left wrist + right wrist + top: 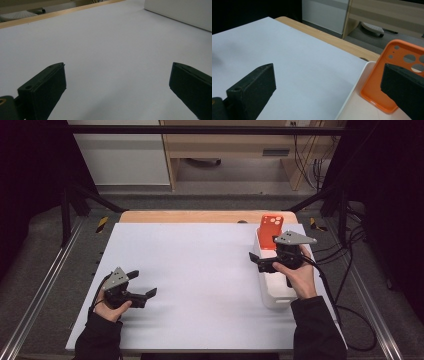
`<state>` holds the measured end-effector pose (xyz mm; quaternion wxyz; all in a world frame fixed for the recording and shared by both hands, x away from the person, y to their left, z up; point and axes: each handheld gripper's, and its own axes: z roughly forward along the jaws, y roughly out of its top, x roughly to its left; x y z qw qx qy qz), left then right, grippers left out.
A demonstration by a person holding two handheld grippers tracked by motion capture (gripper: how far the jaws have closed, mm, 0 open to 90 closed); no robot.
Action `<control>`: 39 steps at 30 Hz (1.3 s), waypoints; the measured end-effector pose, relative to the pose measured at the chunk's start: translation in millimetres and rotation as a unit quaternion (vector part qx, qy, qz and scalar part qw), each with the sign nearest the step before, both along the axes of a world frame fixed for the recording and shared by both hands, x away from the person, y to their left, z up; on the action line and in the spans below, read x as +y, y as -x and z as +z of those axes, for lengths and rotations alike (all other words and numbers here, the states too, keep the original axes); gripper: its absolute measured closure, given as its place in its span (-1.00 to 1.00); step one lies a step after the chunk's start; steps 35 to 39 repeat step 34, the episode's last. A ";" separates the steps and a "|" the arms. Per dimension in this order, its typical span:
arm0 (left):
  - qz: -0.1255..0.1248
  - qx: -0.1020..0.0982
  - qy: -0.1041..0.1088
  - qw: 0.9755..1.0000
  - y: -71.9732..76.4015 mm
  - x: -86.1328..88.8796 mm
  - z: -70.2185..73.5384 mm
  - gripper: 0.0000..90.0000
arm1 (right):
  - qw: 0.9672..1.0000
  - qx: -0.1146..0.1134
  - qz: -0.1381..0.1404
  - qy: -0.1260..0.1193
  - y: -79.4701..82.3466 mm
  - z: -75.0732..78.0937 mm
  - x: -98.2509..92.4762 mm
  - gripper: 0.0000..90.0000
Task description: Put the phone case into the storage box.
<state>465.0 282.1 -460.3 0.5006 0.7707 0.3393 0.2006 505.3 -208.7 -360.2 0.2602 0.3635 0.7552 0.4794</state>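
The high view looks forward and down over the whole white worktop from above the person's side. Each claw view sits low, skimming close along that worktop. The right claw view and the high view share the orange phone case in the white tray.

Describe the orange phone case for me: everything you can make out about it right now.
The phone case is bright orange, matte, and looks like soft plastic or rubber. It is empty, with round camera holes near its top end. It leans tilted, upper end raised, in a white tray at the table's far right, its lower edge on the tray floor. The right gripper hovers beside it, jaws open, one jaw in front of the case; contact is unclear.
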 end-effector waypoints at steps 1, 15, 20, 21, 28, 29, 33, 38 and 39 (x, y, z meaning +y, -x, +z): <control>0.000 0.000 0.000 1.000 0.2 0.1 0.3 -0.99 | 1.000 -0.001 0.005 0.001 3.2 -1.0 -1.4 -0.99; -0.010 -0.005 0.007 1.000 2.6 -1.1 2.9 -0.99 | 0.998 -0.019 0.053 -0.025 43.9 -29.9 -35.1 -0.99; -0.012 -0.007 0.009 1.000 3.4 -1.1 3.5 -0.99 | 0.997 -0.025 0.066 -0.029 54.6 -39.5 -47.7 -0.99; -0.012 -0.007 0.010 1.000 3.6 -1.3 3.8 -0.99 | 0.997 -0.023 0.068 -0.030 56.3 -41.7 -49.9 -0.99; -0.016 -0.010 0.011 1.000 4.8 -2.1 5.0 -0.99 | 0.996 -0.025 0.079 -0.028 64.0 -54.1 -61.5 -0.99; -0.017 -0.010 0.011 1.000 4.9 -2.0 5.3 -0.99 | 0.996 -0.025 0.080 -0.028 64.8 -55.0 -62.5 -0.99; -0.017 -0.013 0.013 1.000 5.8 -1.9 7.1 -0.99 | 0.996 -0.028 0.081 -0.033 67.2 -56.8 -65.6 -0.99; -0.017 -0.014 0.014 1.000 5.9 -1.9 7.5 -0.99 | 0.996 -0.028 0.081 -0.033 67.4 -57.1 -66.5 -0.99; -0.017 -0.014 0.014 1.000 5.9 -1.9 7.5 -0.99 | 0.996 -0.028 0.081 -0.033 67.4 -57.1 -66.5 -0.99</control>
